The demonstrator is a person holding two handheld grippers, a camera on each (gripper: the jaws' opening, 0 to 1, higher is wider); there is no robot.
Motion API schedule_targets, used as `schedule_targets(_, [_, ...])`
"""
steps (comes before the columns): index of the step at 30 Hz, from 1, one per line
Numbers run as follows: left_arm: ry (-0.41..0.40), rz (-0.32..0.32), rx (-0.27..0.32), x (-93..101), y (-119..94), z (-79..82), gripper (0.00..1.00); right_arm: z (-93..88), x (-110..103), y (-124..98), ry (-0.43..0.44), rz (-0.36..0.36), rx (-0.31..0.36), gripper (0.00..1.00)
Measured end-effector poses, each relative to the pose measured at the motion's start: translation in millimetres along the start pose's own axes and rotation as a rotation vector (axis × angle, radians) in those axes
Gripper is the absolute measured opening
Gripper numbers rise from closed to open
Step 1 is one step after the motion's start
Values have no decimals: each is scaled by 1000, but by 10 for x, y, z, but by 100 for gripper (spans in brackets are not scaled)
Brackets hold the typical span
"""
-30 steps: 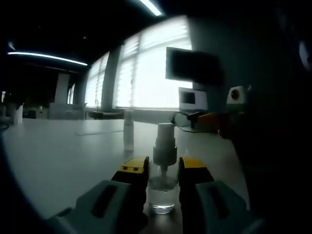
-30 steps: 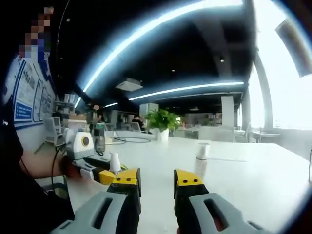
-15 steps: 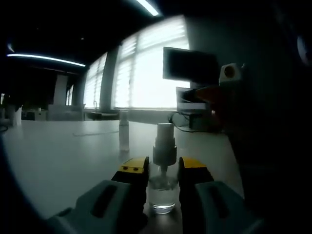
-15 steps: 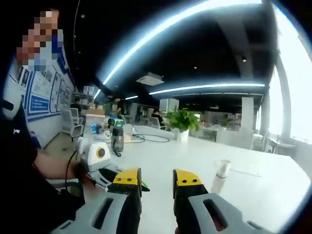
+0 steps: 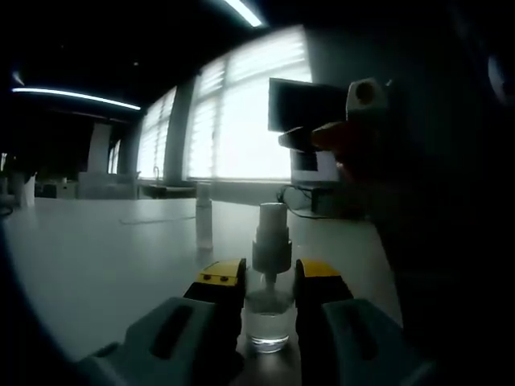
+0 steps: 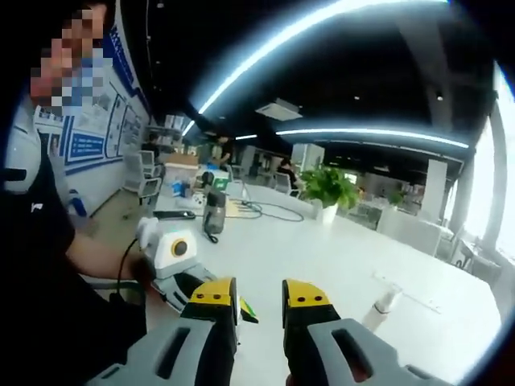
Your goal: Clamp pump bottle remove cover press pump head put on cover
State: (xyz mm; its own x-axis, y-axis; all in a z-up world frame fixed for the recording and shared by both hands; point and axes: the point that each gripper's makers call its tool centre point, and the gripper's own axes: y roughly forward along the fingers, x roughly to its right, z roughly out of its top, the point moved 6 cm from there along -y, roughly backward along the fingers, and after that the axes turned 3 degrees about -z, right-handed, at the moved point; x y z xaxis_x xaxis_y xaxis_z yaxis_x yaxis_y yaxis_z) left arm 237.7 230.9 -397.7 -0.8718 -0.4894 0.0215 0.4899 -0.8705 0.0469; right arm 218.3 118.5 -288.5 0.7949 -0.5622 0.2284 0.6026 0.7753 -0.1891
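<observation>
On a white table (image 5: 96,257) by bright windows (image 5: 241,121), pump bottle (image 5: 268,301) gripped in left gripper (image 5: 268,283) fingers, right gripper (image 6: 258,299) fingers parted

No legible text; wall posters (image 6: 88,145) in the right gripper view too blurred.

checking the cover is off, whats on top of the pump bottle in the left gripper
The pump bottle, held between the left gripper jaws, has only its bare white pump head on top. The clear cover stands apart on the table behind.
</observation>
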Motion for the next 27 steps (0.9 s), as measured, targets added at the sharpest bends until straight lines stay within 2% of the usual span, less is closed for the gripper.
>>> schedule_targets(5, [1, 1, 0, -6, -4, 1, 16, 67, -51, 77, -70, 64, -53, 15])
schedule_targets(13, [0, 1, 1, -14, -8, 0, 16, 171, -63, 211, -192, 126, -141, 15])
schedule_targets(15, [3, 1, 0, -17, -9, -1, 16, 186, -33, 239, -224, 139, -168, 14])
schedule_targets(16, [3, 1, 0, -14, -9, -1, 16, 183, -17, 250, -261, 163, -202, 14])
schedule_targets(24, [-6, -1, 1, -9, -4, 0, 16, 210, -76, 369, -368, 254, -282, 13])
schedule_targets(27, [-4, -1, 1, -8, -3, 1, 16, 227, -78, 426, -347, 318, -290, 13])
